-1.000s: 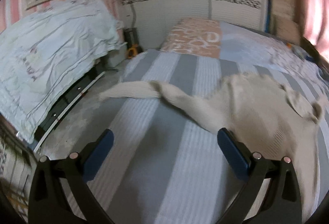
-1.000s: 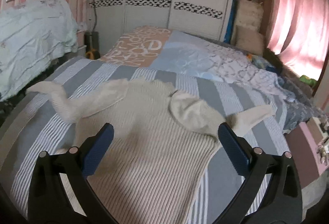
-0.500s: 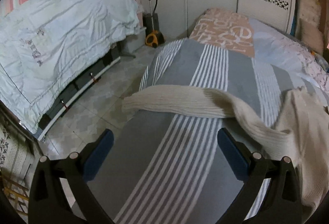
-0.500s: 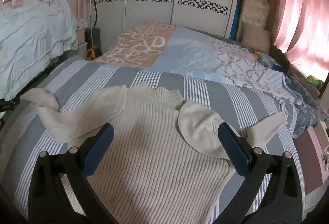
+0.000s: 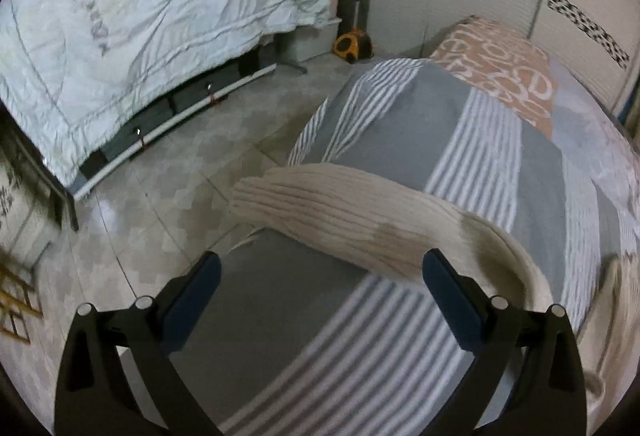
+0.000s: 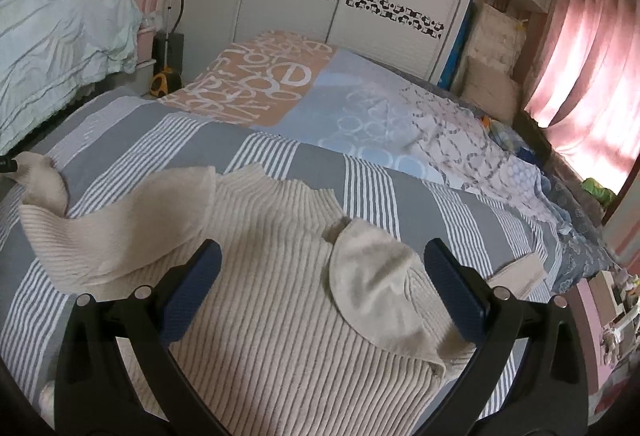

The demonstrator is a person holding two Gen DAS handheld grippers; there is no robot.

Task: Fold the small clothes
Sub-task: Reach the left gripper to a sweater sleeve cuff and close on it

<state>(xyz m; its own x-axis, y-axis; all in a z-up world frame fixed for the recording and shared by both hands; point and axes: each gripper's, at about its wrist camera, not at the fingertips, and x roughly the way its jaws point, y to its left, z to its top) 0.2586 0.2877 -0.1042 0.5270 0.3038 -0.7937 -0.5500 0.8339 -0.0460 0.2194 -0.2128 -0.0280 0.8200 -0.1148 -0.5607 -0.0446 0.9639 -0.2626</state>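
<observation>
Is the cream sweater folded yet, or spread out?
Mostly spread. The cream sweater lies flat on the striped bedcover, one sleeve stretched sideways, the other sleeve flopped over its body.

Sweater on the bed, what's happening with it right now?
A person with two handheld grippers is about to fold a cream ribbed sweater spread on the striped bed. The left gripper is open, facing the left sleeve at the bed's edge. The right gripper is open above the body. Neither holds anything.

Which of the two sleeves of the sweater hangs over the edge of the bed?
The sleeve in front of the left hand-held gripper: its cuff sticks out past the bed edge above the floor. The other sleeve lies flat on the bed.
</observation>
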